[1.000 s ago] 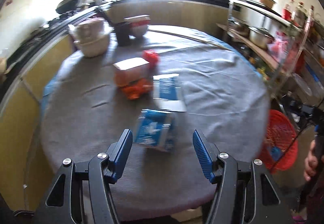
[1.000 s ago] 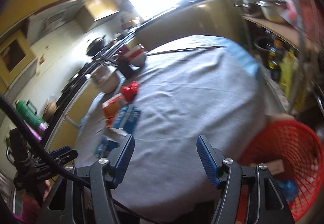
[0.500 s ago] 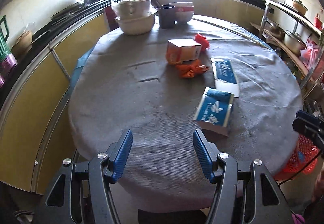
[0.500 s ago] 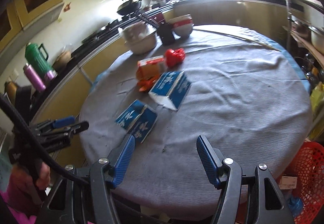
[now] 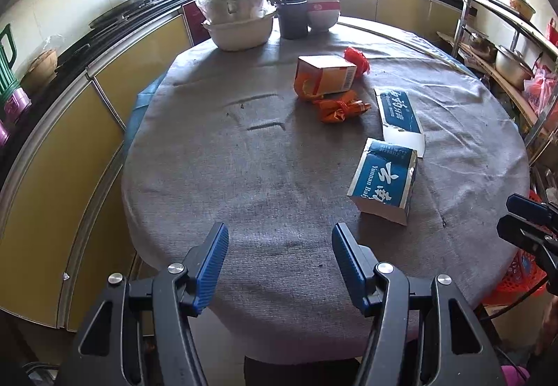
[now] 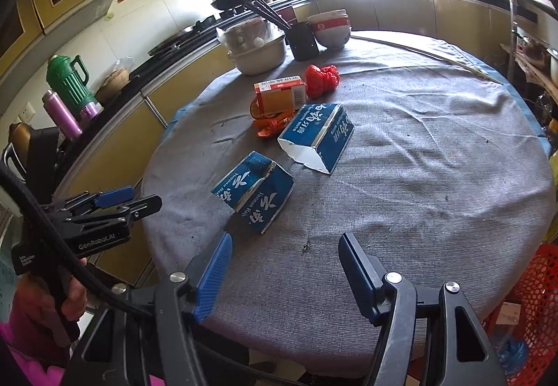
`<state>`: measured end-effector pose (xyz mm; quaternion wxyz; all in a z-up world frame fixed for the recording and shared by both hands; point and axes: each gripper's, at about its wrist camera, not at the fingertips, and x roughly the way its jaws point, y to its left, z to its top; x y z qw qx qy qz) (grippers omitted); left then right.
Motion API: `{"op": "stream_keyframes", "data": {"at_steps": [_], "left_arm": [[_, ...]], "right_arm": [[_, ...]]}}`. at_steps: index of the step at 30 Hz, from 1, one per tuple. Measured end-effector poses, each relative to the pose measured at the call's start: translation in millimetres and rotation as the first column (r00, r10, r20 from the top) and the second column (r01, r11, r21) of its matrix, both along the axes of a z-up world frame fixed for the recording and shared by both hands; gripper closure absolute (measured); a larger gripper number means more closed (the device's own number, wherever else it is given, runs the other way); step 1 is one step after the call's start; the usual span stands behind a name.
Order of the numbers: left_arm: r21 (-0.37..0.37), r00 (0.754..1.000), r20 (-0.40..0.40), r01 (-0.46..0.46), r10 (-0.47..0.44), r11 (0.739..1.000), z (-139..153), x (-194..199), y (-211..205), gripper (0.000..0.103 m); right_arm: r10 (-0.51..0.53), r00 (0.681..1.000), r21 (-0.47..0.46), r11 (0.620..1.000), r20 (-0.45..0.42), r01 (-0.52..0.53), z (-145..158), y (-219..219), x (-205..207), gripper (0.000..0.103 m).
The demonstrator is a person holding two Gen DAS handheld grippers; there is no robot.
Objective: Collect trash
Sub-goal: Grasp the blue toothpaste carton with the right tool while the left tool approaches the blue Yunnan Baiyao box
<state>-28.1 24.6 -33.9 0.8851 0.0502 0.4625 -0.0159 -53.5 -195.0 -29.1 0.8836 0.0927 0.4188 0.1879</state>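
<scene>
Left wrist view shows the left gripper (image 5: 280,258) released, holding nothing, over the near edge of the round table (image 5: 216,176). Right gripper (image 6: 283,269) likewise gapes empty. A torn blue carton (image 6: 254,192) lies near that edge, another blue carton (image 6: 319,136) mid-table, the red basket (image 6: 530,309) beside the table's right edge.

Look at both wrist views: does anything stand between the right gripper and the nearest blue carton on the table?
Nothing visible does. The right gripper is open and empty above the table's near edge, and only bare grey cloth lies between it and the nearest blue carton. The other trash lies beyond that carton.
</scene>
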Motion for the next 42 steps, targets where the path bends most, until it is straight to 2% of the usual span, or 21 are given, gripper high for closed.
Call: {"op": "stream_keyframes", "data": {"at_steps": [17,24,28,32,42], "left_arm": [[-0.006,0.997,-0.065,0.039,-0.040,0.999,-15.7,21.0,-16.8,0.040],[-0.027,0.993,-0.098,0.061,-0.064,0.998,-22.2,29.0,-22.3,0.040],[-0.069,0.990,-0.114,0.074,-0.082,0.995,-24.4,32.2,-21.6,0.040],[-0.143,0.984,-0.131,0.100,-0.119,0.985,-26.2,33.3,-20.2,0.040],[-0.256,0.978,-0.135,0.118,-0.157,0.959,-27.3,34.1,-13.8,0.040]], "right_arm": [[-0.043,0.997,0.048,0.998,-0.065,0.046,-17.9,-13.3,25.0,0.035],[-0.075,0.991,0.095,0.992,-0.107,0.085,-15.6,-17.0,62.4,0.035],[-0.079,0.987,0.116,0.989,-0.139,0.095,-11.5,-10.3,95.9,0.033],[-0.070,0.978,0.118,0.988,-0.197,0.095,-14.1,1.2,130.0,0.031],[-0.194,0.927,0.016,0.977,-0.322,0.210,-29.1,21.7,188.9,0.030]]}}
